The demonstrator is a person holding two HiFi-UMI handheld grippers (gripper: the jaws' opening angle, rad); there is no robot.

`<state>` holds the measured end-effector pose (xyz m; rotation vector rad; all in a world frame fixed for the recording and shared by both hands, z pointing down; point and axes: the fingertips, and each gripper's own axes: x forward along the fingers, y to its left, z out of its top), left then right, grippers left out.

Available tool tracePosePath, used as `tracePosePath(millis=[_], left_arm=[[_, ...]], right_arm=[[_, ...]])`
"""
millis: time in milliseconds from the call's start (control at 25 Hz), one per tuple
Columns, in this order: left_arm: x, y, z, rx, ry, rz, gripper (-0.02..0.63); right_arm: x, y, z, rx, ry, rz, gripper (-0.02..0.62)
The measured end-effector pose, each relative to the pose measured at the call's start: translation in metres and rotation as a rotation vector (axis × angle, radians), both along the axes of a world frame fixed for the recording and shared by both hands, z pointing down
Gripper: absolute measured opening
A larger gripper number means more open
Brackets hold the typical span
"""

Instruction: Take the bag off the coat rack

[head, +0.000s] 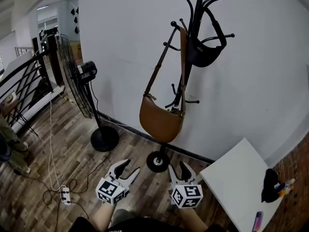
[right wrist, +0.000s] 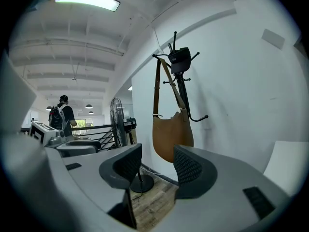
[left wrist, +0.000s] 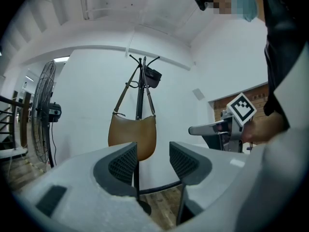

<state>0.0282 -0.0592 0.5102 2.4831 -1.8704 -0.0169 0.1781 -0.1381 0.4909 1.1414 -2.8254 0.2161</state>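
Brown shoulder bag [head: 161,117]: centre of the head view, hanging by its long strap from an upper hook of the coat rack [head: 197,13]. The rounded body lies against the lower pole, clear of the floor.

Coat rack: black, with curved hooks, standing against the white wall on a round base [head: 158,161].

Small black bag [head: 205,52]: hung higher on the same rack, upper centre of the frame.

Left gripper [head: 129,168]: lower centre, jaws apart, nothing between the pads. It is well short of the bag.

Right gripper [head: 178,167]: just beside the left one, jaws apart and empty, also pointed toward the rack.

Pedestal fan [head: 79,79]: left of the rack, on a round black base.

White table [head: 236,182]: lower right, with a dark object [head: 270,185] near its far edge.

Power strip [head: 64,195]: lower left, on the wood floor [head: 58,153], with cables trailing from it.
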Motion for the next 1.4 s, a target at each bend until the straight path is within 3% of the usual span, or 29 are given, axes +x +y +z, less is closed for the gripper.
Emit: tracePosePath(millis=[320, 880, 1400], left_arm=[[-0.022, -0.039, -0.001, 0.012, 0.030, 0.032, 0.202], [-0.084, -0.133, -0.016, 0.031, 0.014, 0.268, 0.202], [-0.117, -0.192, -0.032, 0.050, -0.008, 0.457, 0.202]], right_arm=[[-0.015, -0.031, -0.004, 0.006, -0.007, 0.046, 0.186], [-0.066, -0.082, -0.017, 0.022, -0.016, 0.293, 0.186], [-0.083, -0.100, -0.040, 0.086, -0.048, 0.516, 0.186]])
